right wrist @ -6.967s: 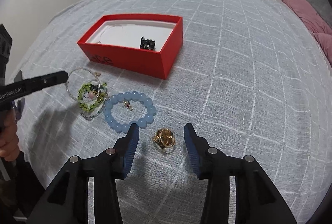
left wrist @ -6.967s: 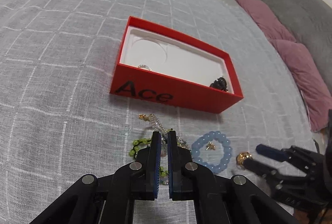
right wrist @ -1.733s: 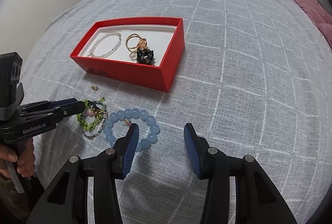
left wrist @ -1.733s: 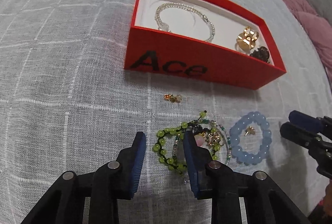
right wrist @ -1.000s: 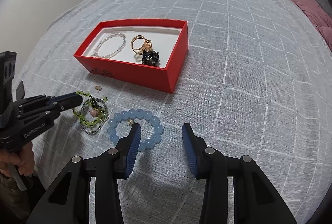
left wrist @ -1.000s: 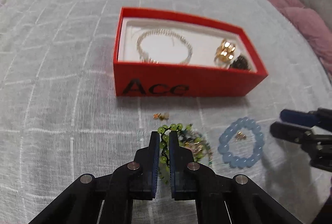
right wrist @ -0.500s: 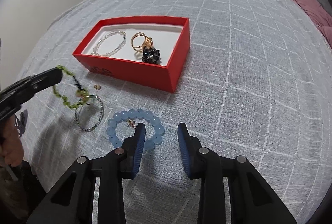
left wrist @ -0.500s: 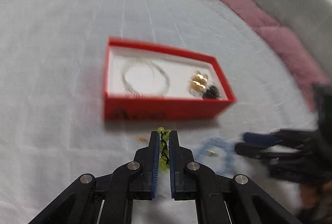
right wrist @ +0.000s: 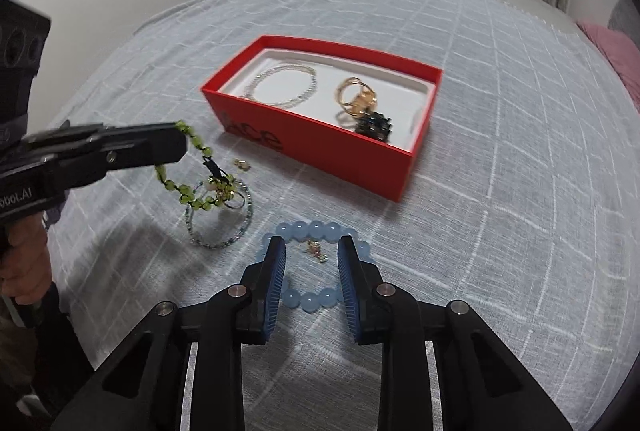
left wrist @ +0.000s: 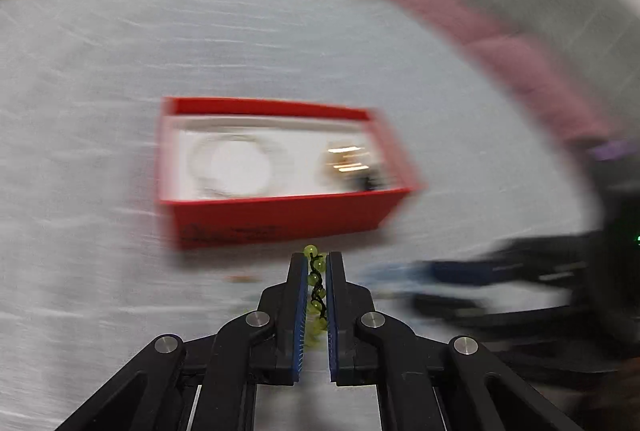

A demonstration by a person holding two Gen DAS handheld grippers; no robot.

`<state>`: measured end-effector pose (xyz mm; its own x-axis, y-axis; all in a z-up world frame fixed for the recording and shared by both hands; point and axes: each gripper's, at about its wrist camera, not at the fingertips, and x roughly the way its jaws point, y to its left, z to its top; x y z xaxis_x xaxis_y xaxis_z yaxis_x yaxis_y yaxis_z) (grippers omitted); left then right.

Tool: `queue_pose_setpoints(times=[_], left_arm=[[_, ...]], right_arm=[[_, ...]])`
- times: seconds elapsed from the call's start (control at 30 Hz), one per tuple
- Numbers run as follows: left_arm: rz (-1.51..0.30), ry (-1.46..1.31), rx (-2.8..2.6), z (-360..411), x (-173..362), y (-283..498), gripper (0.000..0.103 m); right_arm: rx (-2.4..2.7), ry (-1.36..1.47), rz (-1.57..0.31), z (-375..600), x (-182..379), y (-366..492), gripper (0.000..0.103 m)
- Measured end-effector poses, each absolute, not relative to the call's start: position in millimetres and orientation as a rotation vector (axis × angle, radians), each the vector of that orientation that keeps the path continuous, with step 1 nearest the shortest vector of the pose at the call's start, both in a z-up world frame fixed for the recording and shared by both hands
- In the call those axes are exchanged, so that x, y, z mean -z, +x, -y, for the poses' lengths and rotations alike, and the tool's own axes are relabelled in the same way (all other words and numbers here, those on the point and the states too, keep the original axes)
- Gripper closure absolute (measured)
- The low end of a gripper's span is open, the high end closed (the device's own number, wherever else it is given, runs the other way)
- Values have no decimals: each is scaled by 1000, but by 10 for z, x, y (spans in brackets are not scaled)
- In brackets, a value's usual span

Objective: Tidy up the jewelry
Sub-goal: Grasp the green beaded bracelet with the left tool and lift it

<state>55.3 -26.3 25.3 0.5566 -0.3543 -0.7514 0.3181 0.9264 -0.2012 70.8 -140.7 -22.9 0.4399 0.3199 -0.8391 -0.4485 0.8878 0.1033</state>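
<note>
Red cardboard box (right wrist: 320, 147) on the bed is already holding three pieces. Left gripper (left wrist: 316, 263) is clamping the green beaded bracelet (right wrist: 188, 191); right gripper (right wrist: 312, 255) is closing around the pale-blue bead bracelet (right wrist: 316, 231), not yet gripping.

Left wrist view smeared by motion blur: lettering on red box (left wrist: 280, 219) front wall unreadable, gold ring (left wrist: 346, 159) inside only bright streaks, dark piece beside it shapeless. Right gripper (left wrist: 452, 271) at right edge a dark smear, jaw gap unreadable there. Blue bead bracelet (right wrist: 316, 231) partly hidden behind right gripper fingers (right wrist: 274, 271). Small charm (right wrist: 316, 251) inside bracelet ring too small to identify. Hand (right wrist: 24, 263) cut by left edge.
</note>
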Motion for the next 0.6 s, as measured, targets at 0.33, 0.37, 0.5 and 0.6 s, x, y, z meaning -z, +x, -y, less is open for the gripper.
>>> queue_pose_setpoints(times=[0.33, 0.37, 0.5, 0.6], left_arm=[[-1085, -37, 432, 362, 72, 638, 100], [-1050, -87, 508, 364, -30, 588, 100], [-903, -113, 611, 368, -360, 445, 100], [-1004, -162, 514, 251, -146, 626, 100]], right_arm=[[-492, -150, -1016, 1373, 268, 701, 74], [-499, -162, -1012, 1342, 268, 680, 74], [-528, -173, -992, 1297, 243, 662, 74], [-504, -183, -1003, 1321, 265, 696, 74]])
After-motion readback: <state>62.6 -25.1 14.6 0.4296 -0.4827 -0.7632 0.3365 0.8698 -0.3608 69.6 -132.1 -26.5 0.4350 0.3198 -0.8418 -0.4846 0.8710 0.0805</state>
